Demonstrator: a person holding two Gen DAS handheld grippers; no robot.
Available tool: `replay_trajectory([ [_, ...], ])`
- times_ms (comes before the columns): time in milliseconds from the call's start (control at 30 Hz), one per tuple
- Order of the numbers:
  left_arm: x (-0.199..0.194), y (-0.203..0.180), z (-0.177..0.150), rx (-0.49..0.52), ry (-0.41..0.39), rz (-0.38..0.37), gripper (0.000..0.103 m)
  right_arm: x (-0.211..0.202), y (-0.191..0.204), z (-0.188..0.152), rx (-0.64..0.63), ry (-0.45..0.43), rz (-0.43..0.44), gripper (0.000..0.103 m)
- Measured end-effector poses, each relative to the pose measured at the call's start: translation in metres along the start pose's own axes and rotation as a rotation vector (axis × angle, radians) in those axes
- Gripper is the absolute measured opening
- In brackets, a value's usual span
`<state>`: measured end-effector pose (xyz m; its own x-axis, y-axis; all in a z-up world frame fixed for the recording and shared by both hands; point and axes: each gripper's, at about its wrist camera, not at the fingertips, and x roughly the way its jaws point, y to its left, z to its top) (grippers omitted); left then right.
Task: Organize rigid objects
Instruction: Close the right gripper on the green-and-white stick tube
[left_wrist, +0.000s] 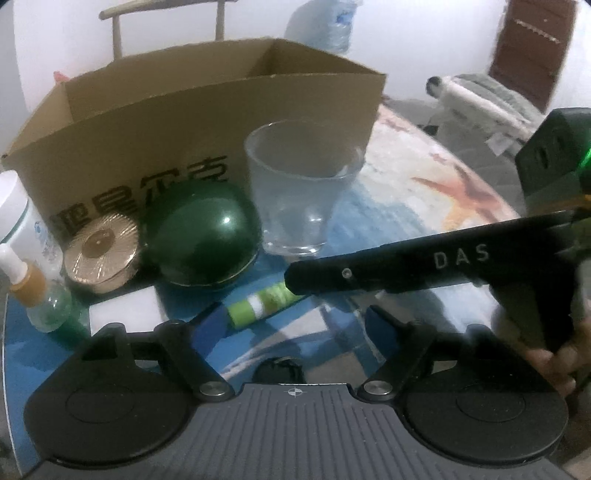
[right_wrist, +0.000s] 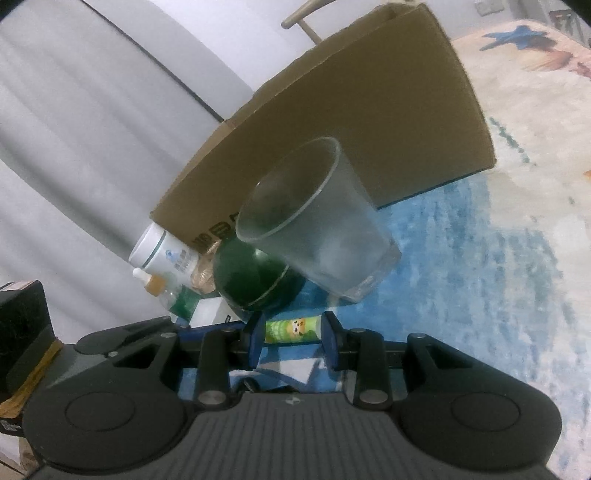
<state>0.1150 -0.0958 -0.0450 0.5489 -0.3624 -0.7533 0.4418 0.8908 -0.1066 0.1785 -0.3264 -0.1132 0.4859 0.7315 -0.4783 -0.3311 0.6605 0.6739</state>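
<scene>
A small green and white tube (right_wrist: 293, 331) lies on the blue patterned table between the fingers of my right gripper (right_wrist: 291, 338), whose jaws close in on its two ends. In the left wrist view the tube (left_wrist: 258, 304) lies under the right gripper's black finger (left_wrist: 388, 273). Behind it stand a clear glass (left_wrist: 301, 188), a dark green dome-shaped jar (left_wrist: 201, 240) and an open cardboard box (left_wrist: 207, 122). My left gripper (left_wrist: 284, 332) is open and empty, low over the table in front of these.
At the left stand a gold round compact (left_wrist: 102, 256), a small bottle with an orange collar (left_wrist: 35, 291), a white bottle (left_wrist: 22, 218) and a white flat box (left_wrist: 125, 308). A water bottle (left_wrist: 325, 22) and a chair stand behind the box.
</scene>
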Motion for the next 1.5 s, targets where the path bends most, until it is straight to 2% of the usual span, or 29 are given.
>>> replay_trajectory([
  [67,-0.001,-0.001,0.0,0.007,-0.004,0.013,0.081,-0.004,0.0,-0.001,-0.004,-0.006,-0.011,0.036],
  [267,0.011,0.002,0.001,0.007,0.032,0.058,0.066,-0.003,0.001,-0.004,-0.021,-0.011,-0.036,0.036],
  [633,0.011,0.002,0.0,0.024,0.037,0.095,0.064,-0.004,0.007,-0.009,-0.029,0.013,-0.033,0.036],
  [833,0.008,0.004,-0.001,0.021,0.029,0.108,0.055,-0.006,0.005,-0.01,-0.01,0.009,-0.033,0.036],
  [867,0.008,0.005,-0.001,0.02,0.027,0.107,0.05,-0.006,0.004,-0.01,-0.005,0.01,-0.028,0.036],
  [1000,0.009,0.005,0.001,0.018,0.023,0.1,0.043,-0.006,0.003,-0.009,0.015,0.009,-0.001,0.036],
  [1167,0.012,0.003,0.005,0.034,0.019,0.091,0.041,-0.006,-0.007,-0.006,0.089,0.007,0.022,0.036],
  [1233,0.014,0.001,0.006,0.042,0.017,0.085,0.036,-0.009,-0.011,-0.006,0.114,0.004,0.027,0.036],
  [1300,0.014,-0.001,0.007,0.047,0.015,0.078,0.023,-0.011,-0.014,-0.007,0.133,0.0,0.029,0.036],
  [1367,0.015,-0.003,0.008,0.051,0.014,0.085,0.016,-0.014,-0.018,-0.008,0.148,0.001,0.037,0.036],
  [1500,0.014,-0.001,0.008,0.029,0.013,0.083,0.015,-0.015,-0.022,-0.01,0.176,0.005,0.055,0.036],
])
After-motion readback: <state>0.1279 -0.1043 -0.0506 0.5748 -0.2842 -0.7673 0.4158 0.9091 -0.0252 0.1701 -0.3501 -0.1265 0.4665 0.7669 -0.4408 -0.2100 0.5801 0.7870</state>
